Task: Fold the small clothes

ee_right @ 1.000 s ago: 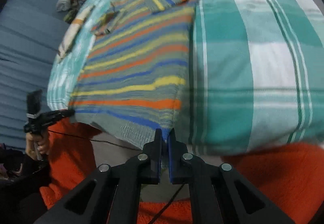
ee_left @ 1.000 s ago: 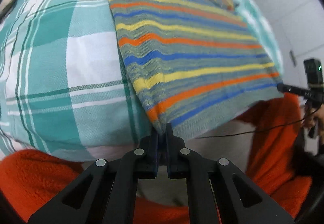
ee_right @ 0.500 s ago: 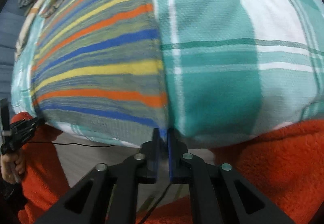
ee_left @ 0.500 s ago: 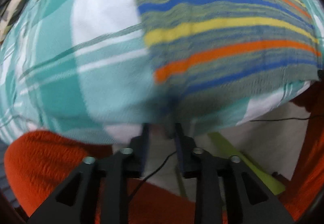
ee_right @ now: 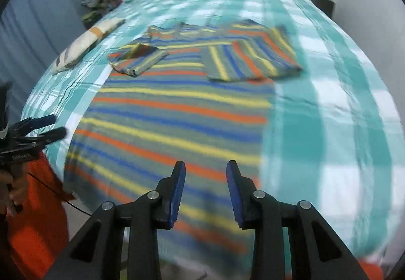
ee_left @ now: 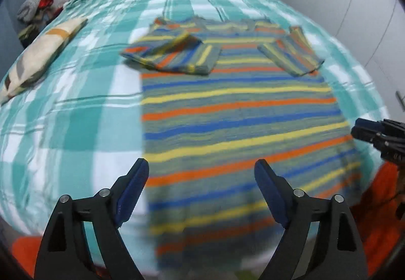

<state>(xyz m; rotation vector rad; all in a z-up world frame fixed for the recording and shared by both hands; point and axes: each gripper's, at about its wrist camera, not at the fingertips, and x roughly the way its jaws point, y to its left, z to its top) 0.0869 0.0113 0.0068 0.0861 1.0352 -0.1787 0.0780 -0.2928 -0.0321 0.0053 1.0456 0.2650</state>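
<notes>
A striped sweater (ee_left: 235, 115) in grey, yellow, orange and blue lies flat on the teal checked bedspread (ee_left: 76, 115), both sleeves folded in over the chest. It also shows in the right wrist view (ee_right: 174, 113). My left gripper (ee_left: 201, 173) is wide open and empty above the hem's left corner. My right gripper (ee_right: 205, 173) is open and empty above the hem's right part. The right gripper shows at the right edge of the left wrist view (ee_left: 377, 133), and the left gripper at the left edge of the right wrist view (ee_right: 33, 130).
A folded patterned cloth (ee_left: 38, 55) lies on the bed to the left. A pile of clothes (ee_left: 35, 9) sits at the far left by the headboard. White cupboards (ee_left: 354, 1) stand on the right. The person's orange sleeve (ee_right: 35, 216) is below the bed's near edge.
Both grippers let go of the sweater's hem corners, opened, and rose back above the bed's near edge. The sweater now lies flat.
</notes>
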